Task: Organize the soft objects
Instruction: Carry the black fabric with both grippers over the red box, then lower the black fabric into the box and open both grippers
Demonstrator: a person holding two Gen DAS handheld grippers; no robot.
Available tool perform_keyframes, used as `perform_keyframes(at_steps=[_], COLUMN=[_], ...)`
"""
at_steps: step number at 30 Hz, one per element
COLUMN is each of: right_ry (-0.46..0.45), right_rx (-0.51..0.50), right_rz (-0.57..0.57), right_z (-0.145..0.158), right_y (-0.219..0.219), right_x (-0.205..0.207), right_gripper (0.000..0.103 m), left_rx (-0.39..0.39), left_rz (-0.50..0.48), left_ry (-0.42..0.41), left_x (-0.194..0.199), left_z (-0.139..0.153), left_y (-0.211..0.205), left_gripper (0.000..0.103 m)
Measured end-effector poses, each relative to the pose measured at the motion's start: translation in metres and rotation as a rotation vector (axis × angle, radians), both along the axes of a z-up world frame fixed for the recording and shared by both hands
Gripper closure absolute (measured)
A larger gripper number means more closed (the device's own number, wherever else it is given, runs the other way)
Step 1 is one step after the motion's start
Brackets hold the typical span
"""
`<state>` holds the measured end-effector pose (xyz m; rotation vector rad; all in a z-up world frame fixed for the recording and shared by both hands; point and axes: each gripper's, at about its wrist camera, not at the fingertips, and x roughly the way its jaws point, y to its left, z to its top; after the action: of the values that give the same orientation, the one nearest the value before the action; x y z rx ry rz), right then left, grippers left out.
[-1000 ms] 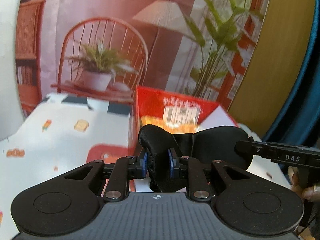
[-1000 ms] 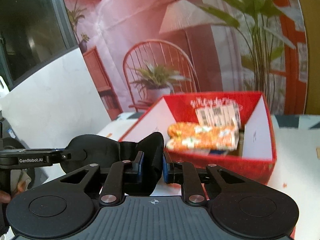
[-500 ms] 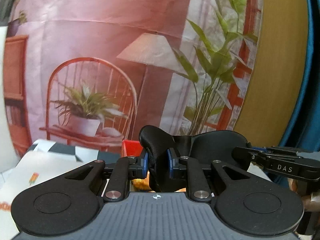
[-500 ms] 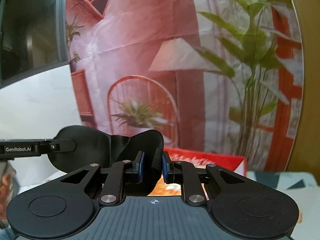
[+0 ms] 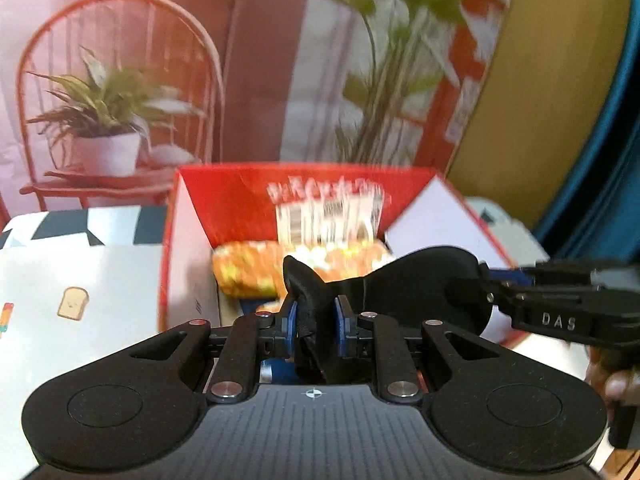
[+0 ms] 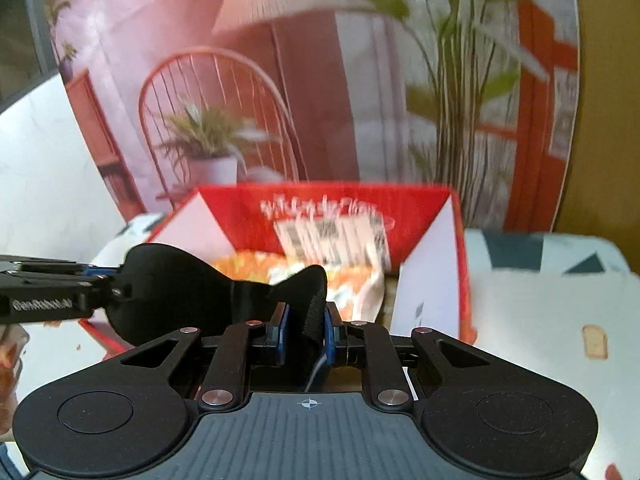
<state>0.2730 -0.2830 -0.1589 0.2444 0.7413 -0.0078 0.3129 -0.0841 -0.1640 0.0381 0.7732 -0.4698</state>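
The left tool [image 5: 314, 324] and right tool [image 6: 305, 334] are each clamping one end of a black eye mask [image 5: 416, 280], stretching it between them, just before the red box [image 5: 224, 196] ahead.

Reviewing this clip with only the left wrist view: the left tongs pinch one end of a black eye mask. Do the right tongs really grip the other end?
Observer: Yes. The right wrist view shows the right tongs shut on the eye mask, with the blue pads squeezing its folded end.
Operator: What lies right of the box?
Observer: Beside the red box there is tablecloth with a toast print.
Operator: And left of the backdrop?
Observer: A dark window above a white wall.
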Motion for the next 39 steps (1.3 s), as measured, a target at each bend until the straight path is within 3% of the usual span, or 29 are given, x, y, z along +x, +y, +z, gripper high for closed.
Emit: perform_keyframes(at_steps=[10, 18, 21, 23, 25, 28, 30, 39], right_ry=[0.100, 0.123, 0.102, 0.078, 0.057, 0.009, -0.022, -0.130], right_rx=[0.032, 0.047, -0.003, -0.047, -0.078, -0.103, -0.101, -0.069], right_rz=[0.007, -0.033, -0.039, -0.040, -0.044, -0.051, -0.048, -0.004], right_z=[-0.021, -0.029, -0.025, -0.021, -0.017, -0.009, -0.004, 0.009], right_y=[0.011, 0.002, 0.004, 0.007, 0.009, 0.012, 0.014, 0.036], right_x=[0.013, 0.015, 0.011, 0.007, 0.004, -0.005, -0.011, -0.055], right_gripper=[0.088, 0.086, 0.076, 0.072, 0.066, 0.051, 0.048, 0.047], left_rx=[0.072, 0.099, 0.104, 0.106, 0.095, 0.075, 0.076, 0.033], left_rz=[-0.049, -0.051, -0.047, -0.037, -0.026, -0.020, -0.022, 0.000], left_ry=[0.080, 0.071, 0.039, 0.015, -0.007, -0.032, -0.055, -0.087], left_x=[0.014, 0.012, 0.009, 0.006, 0.003, -0.005, -0.013, -0.056], left_z=[-0.020, -0.021, -0.015, -0.010, -0.005, 0.005, 0.011, 0.020], left_y=[-0.007, -0.010, -0.007, -0.004, 0.001, 0.008, 0.011, 0.037], left_gripper=[0.083, 0.081, 0.068, 0.053, 0.049, 0.048, 0.046, 0.044])
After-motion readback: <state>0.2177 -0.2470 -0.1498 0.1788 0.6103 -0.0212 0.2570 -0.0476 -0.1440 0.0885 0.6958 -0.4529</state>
